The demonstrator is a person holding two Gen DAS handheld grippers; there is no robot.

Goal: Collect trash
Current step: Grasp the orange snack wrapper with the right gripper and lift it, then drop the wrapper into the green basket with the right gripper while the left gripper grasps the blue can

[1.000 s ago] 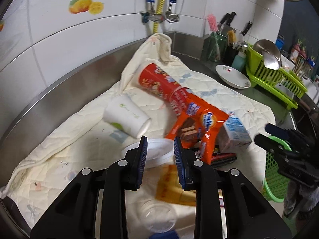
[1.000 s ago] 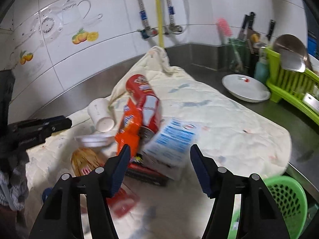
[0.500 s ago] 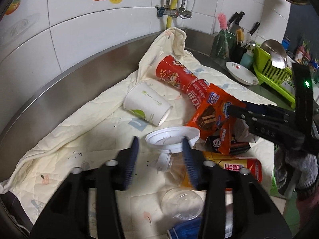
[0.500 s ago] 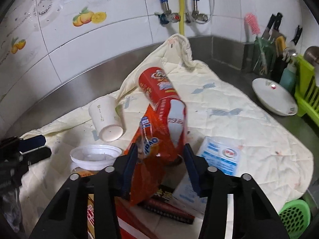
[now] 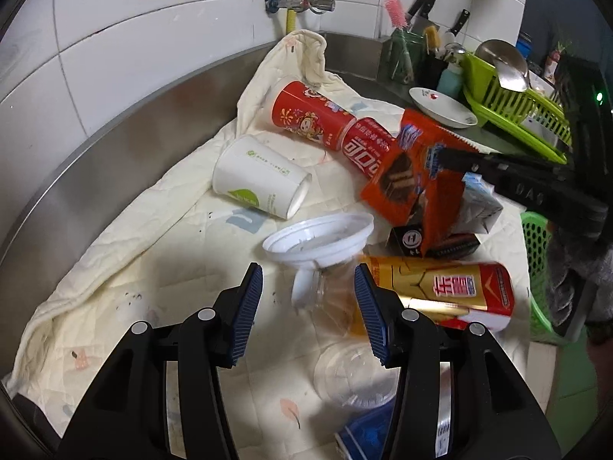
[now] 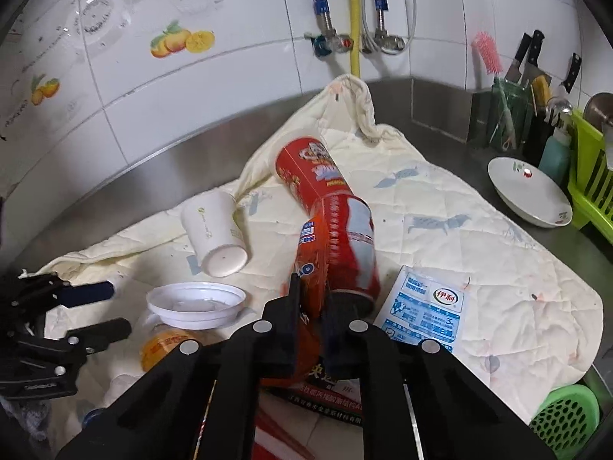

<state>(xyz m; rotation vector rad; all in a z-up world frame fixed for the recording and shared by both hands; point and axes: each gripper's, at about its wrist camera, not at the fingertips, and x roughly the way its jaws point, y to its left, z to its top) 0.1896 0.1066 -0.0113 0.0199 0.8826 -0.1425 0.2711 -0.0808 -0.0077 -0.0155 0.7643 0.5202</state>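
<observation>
While the left gripper point(image 5: 308, 299) hangs w/ jaws apart and nothing pinched, a clear plastic cup point(image 5: 329, 295) lies on its side between the pads, under a white lid point(image 5: 320, 237). Cup looks light and thin, prob. crushes easily; best taken across the body near the rim, gently. Beside it lie a gold can point(image 5: 440, 291) and a paper cup point(image 5: 260, 182) on the quilt point(image 5: 126, 268).

Right view: right gripper point(image 6: 310, 303) has just been closing and now stands clamped on the orange wrapper point(image 6: 312, 253), edge-on between the pads. Wrapper is limp, slick foil, weighs little; a pinch mid-edge should hold. Red can point(image 6: 352, 245) sits just behind, milk carton point(image 6: 425, 312) to its right, green basket point(image 6: 567, 418) at the corner.
</observation>
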